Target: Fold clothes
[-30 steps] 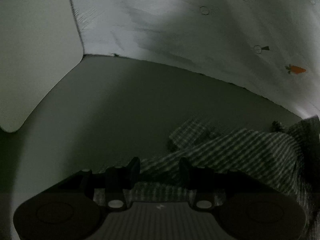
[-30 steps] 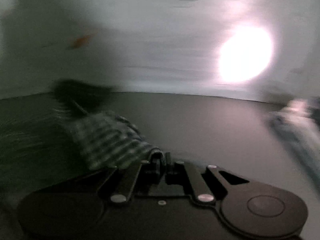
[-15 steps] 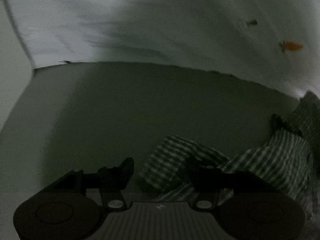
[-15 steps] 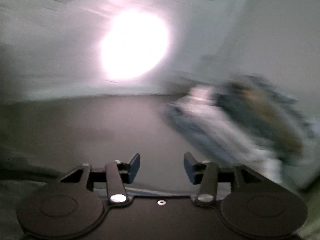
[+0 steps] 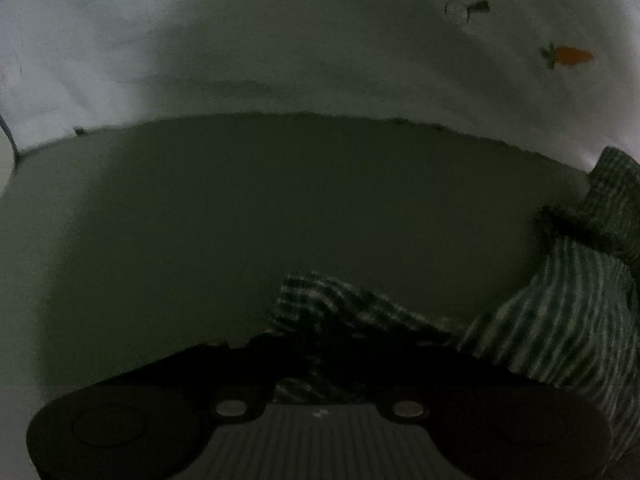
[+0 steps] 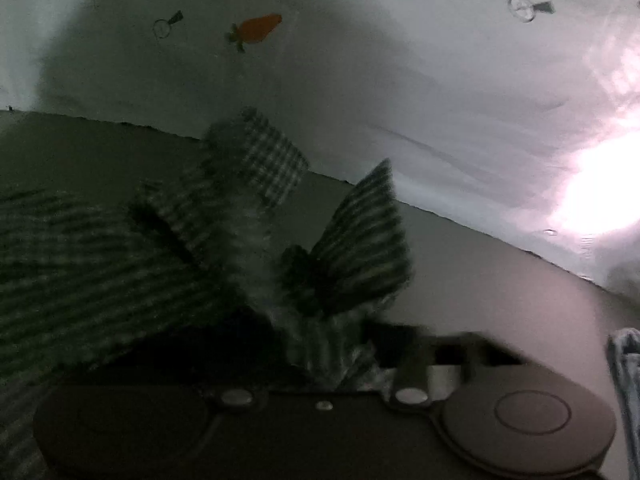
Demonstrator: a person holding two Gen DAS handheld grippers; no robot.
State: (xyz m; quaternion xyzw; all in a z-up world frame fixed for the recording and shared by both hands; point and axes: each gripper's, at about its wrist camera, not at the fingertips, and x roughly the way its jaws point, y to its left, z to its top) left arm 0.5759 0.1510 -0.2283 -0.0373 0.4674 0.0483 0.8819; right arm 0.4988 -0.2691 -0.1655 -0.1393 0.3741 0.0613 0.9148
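Dim grey surface (image 5: 280, 208): both grippers pinch the checked garment (image 6: 100, 264).

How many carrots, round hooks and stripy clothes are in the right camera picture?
Orange carrot sticker: 1
Round wall hooks: 2
Green checked garment: 1
Total: 4
A bit of pale blue cloth also peeks in at the right edge; too little shows to tell what it is.

Right tool (image 6: 340, 354) closing on bunched checked garment (image 6: 248, 216) over grey surface (image 6: 500, 280)
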